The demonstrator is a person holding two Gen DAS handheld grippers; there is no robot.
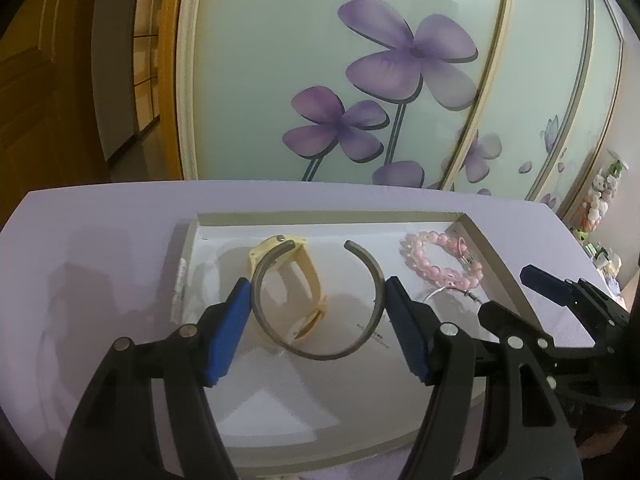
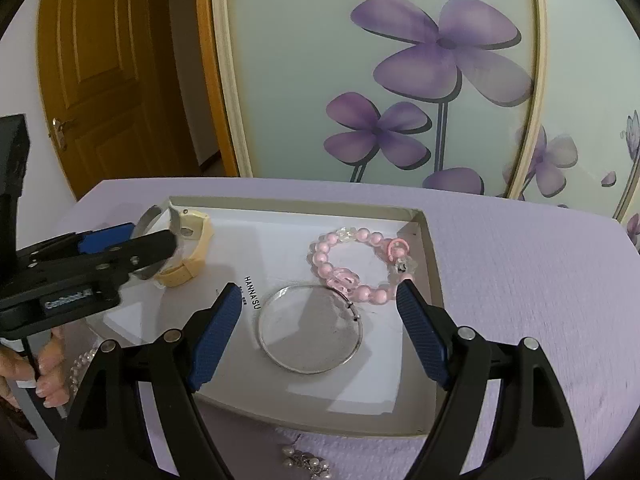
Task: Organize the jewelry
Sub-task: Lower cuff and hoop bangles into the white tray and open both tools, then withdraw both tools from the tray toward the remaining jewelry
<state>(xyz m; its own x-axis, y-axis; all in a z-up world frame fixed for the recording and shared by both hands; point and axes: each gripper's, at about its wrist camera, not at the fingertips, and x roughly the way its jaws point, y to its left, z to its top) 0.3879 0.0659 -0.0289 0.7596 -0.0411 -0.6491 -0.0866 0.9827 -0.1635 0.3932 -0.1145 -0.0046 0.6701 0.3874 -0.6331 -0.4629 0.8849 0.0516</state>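
Note:
My left gripper is shut on a grey metal cuff bangle, its blue pads pressing both sides, and holds it over the white tray. A cream-yellow watch lies in the tray behind the cuff. A pink bead bracelet lies in the tray's far right part, and a thin silver hoop bangle lies beside it. My right gripper is open and empty, hovering just above the silver hoop. The left gripper with the cuff shows at the left of the right wrist view.
The tray sits on a lilac tablecloth. A pearl cluster piece lies on the cloth in front of the tray, and clear beads lie at its left. A flowered glass wardrobe door stands behind the table.

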